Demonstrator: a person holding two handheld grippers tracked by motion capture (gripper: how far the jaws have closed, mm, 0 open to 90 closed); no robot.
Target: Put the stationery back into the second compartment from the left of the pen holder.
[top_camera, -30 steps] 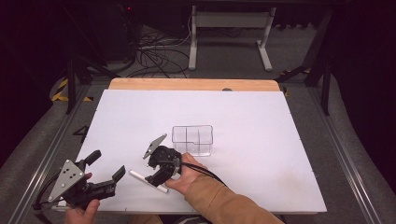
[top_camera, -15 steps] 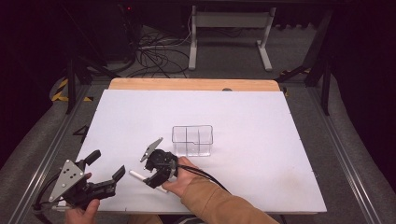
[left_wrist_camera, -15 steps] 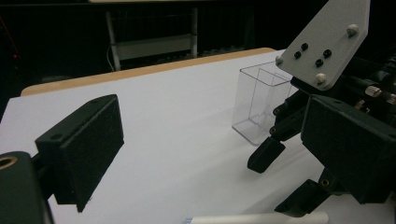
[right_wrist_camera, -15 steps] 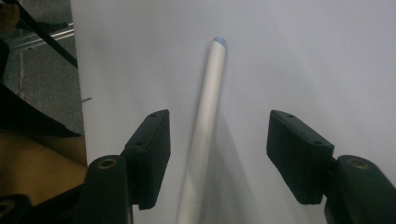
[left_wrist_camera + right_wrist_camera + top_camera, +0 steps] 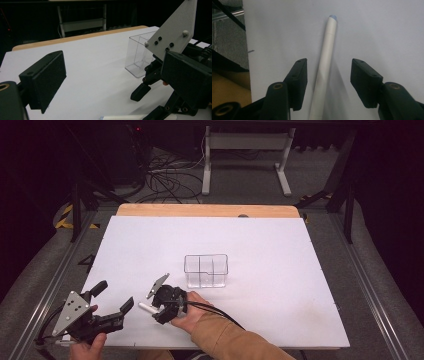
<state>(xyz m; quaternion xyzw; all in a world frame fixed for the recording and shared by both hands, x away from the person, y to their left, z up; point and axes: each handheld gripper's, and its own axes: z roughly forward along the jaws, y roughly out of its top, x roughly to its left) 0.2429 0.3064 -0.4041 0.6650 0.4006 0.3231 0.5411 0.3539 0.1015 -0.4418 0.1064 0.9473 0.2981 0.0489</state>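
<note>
A white pen with a pale blue tip (image 5: 325, 62) lies flat on the white table (image 5: 280, 270) near its front edge (image 5: 146, 308). My right gripper (image 5: 329, 66) hangs low over it, one jaw on each side of the barrel. The jaws have just been closing, but there is still a gap at both pads, so it is open. In the high view this gripper (image 5: 157, 311) points down and left. My left gripper (image 5: 114, 296) rests open and empty at the front left corner. Its own view shows its wide-spread jaws (image 5: 112, 75) and the pen's end (image 5: 122, 117).
A clear plastic box with compartments (image 5: 206, 270) stands upright just behind my right hand, also seen from the left gripper (image 5: 140, 57). The table's wooden back edge (image 5: 205, 210) and metal side rails border the white top. Cables and a stand lie on the floor beyond.
My right gripper has sunk toward the table over the pen and its jaws have narrowed around it. The left gripper has stayed where it was.
</note>
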